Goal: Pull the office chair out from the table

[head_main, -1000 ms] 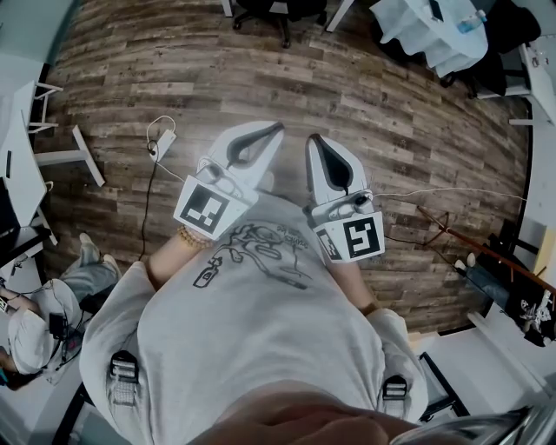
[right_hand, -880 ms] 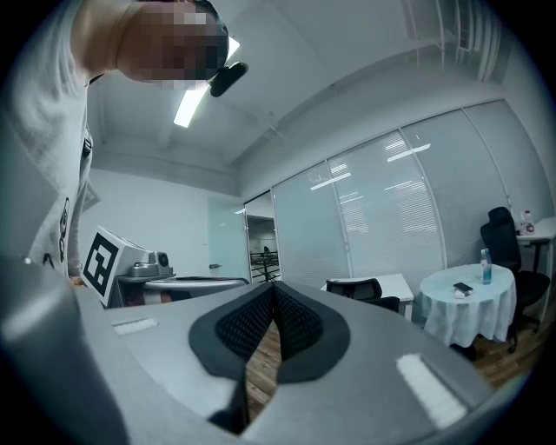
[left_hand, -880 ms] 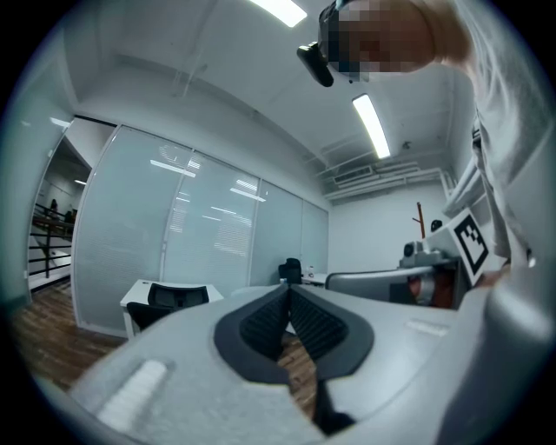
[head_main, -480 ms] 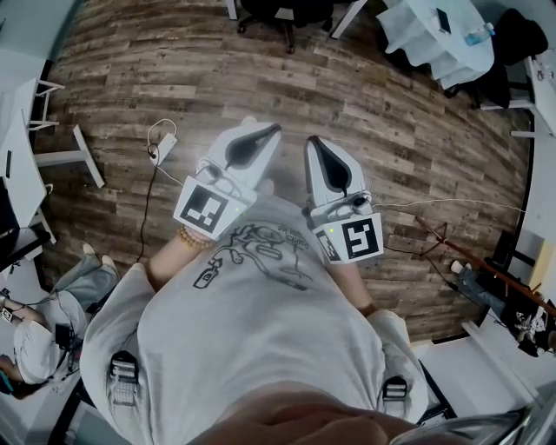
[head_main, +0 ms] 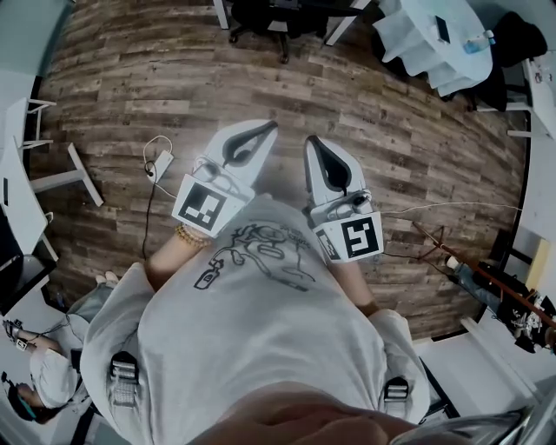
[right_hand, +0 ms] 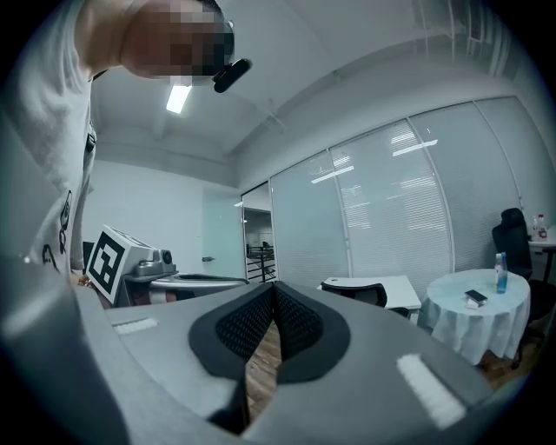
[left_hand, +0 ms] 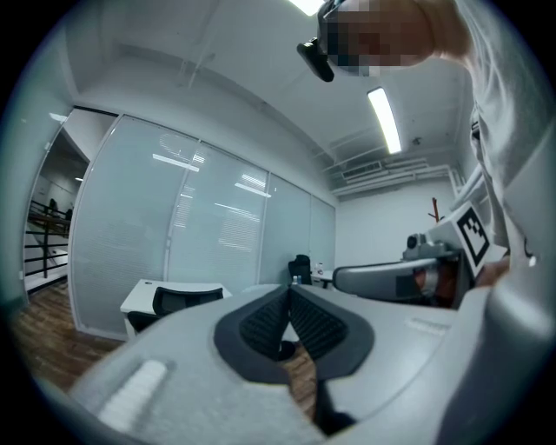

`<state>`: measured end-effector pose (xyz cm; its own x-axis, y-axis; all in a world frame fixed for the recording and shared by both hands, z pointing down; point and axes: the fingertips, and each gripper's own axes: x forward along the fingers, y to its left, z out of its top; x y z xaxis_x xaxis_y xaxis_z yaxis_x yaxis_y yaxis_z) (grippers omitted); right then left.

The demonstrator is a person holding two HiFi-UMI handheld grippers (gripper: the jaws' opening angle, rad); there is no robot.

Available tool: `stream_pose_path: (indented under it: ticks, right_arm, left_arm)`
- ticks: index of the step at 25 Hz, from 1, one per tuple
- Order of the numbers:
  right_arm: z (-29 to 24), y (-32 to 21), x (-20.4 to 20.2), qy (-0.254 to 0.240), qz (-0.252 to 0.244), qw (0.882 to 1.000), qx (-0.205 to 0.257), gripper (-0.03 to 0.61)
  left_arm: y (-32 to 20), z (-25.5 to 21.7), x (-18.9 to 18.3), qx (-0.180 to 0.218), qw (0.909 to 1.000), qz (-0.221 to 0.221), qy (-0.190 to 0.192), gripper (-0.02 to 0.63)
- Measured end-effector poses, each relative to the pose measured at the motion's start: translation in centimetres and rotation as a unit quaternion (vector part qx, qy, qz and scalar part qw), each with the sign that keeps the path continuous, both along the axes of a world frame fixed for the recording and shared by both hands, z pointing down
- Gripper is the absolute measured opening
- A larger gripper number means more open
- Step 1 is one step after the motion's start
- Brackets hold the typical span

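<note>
The black office chair (head_main: pixel 271 19) stands at the top edge of the head view, tucked between the white legs of a table (head_main: pixel 221 12). In the right gripper view the chair (right_hand: pixel 365 296) shows behind the white table (right_hand: pixel 382 285), some way ahead. The left gripper view shows the same chair (left_hand: pixel 178 301) at its table. My left gripper (head_main: pixel 271 127) and right gripper (head_main: pixel 311 139) are held side by side in front of my chest, level, pointing at the chair. Both are shut with nothing between the ribbed pads (left_hand: pixel 271 320) (right_hand: pixel 295 320).
A round table with a white cloth (head_main: pixel 432 39) (right_hand: pixel 473 315) and a second black chair (head_main: pixel 514 39) stand at the far right. A power strip with its cable (head_main: pixel 160 162) lies on the wood floor to the left. Another person (head_main: pixel 48 378) sits at lower left.
I have moved forward over the floor toward the chair, which shows more fully at the top. Both grippers travelled with me and stayed shut.
</note>
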<state>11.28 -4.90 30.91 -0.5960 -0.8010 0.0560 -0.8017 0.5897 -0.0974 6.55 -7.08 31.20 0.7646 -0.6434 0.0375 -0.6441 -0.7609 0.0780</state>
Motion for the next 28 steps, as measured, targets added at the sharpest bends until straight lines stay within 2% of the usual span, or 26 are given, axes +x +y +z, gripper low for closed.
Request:
stream_pose_path:
  ticks: [4, 11, 17, 24, 28]
  right_arm:
    - [0.0, -5.3, -1.0, 0.009, 0.001, 1.0, 0.0, 0.006]
    - [-0.2, -14.4, -4.0, 0.035, -0.002, 0.999, 0.012, 0.012]
    - [0.9, -22.4, -4.8, 0.063, -0.007, 0.998, 0.004, 0.027]
    - [3.0, -30.7, -4.5, 0.117, 0.006, 0.993, 0.006, 0.063]
    - [6.2, -35.1, -4.0, 0.195, -0.003, 0.981, 0.002, 0.106]
  left_arm:
    - [-5.0, -0.1, -1.0, 0.003, 1.0, 0.006, -0.006, 0.002]
    - [-14.0, 0.3, -4.3, 0.014, 0.9989, 0.014, -0.042, 0.005]
    - [-22.3, 1.8, -5.8, 0.017, 0.9966, 0.027, -0.076, 0.037]
    - [-30.8, 5.9, -7.2, 0.034, 0.9846, 0.047, -0.165, 0.08]
    - [-35.5, 9.3, -7.6, 0.031, 0.975, 0.056, -0.213, 0.091]
